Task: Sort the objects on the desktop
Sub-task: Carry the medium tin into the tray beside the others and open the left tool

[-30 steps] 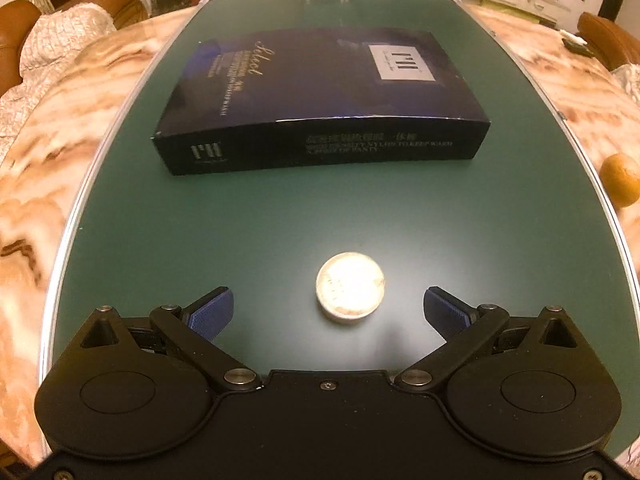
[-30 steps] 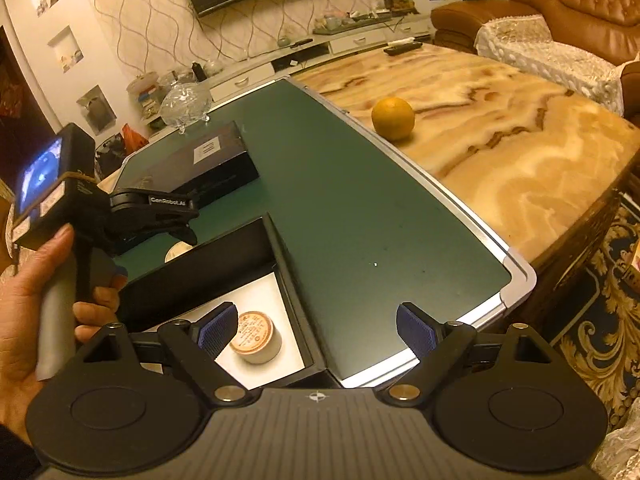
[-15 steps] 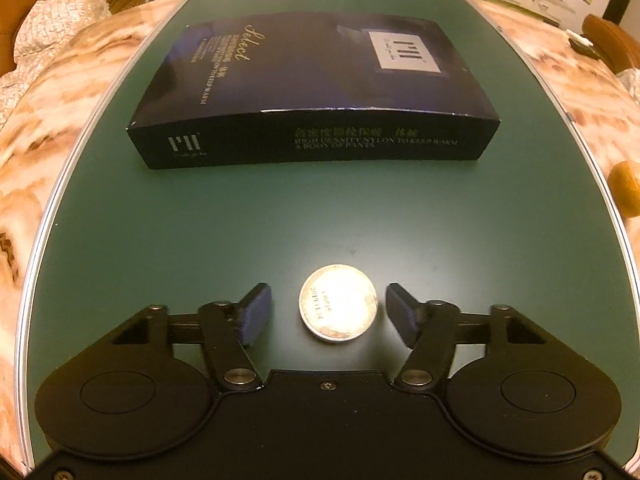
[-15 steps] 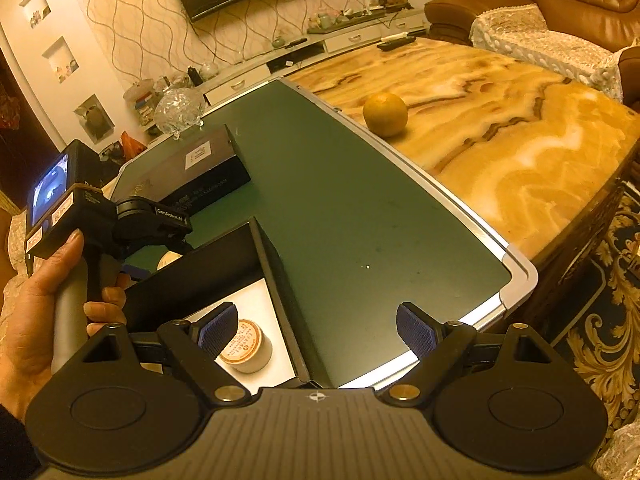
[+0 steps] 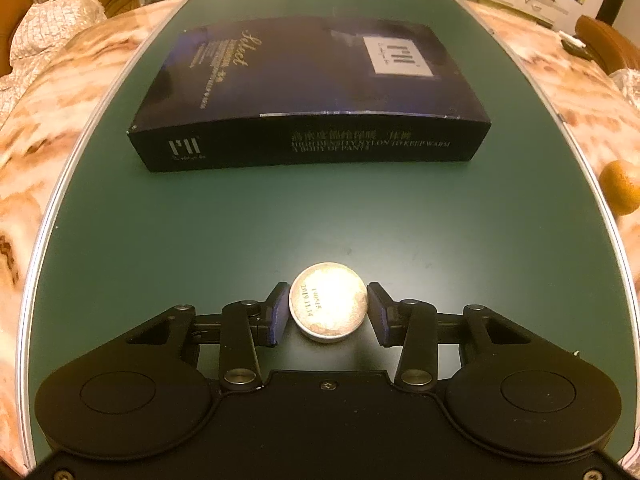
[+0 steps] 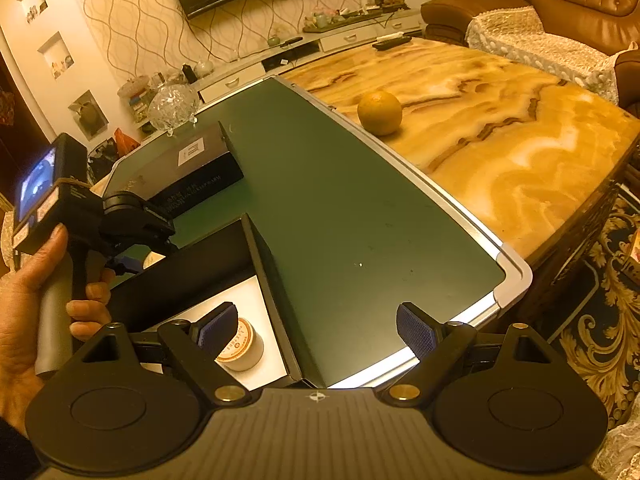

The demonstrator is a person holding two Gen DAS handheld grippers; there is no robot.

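Observation:
A small round tin with a pale stamped lid sits on the green mat. My left gripper is shut on the tin, its blue pads touching both sides. A dark blue box lies flat behind it. In the right wrist view my right gripper is open and empty, above an open black tray with a white floor that holds another round tin. The left gripper shows there in a hand, beyond the tray.
An orange lies on the marble table right of the mat; it also shows in the left wrist view. A crystal bowl stands at the mat's far end. The mat's metal rim and the table edge are near right.
My left gripper moved forward around the tin and closed from wide open until its pads touch the tin. My right gripper stayed open, drifting only slightly.

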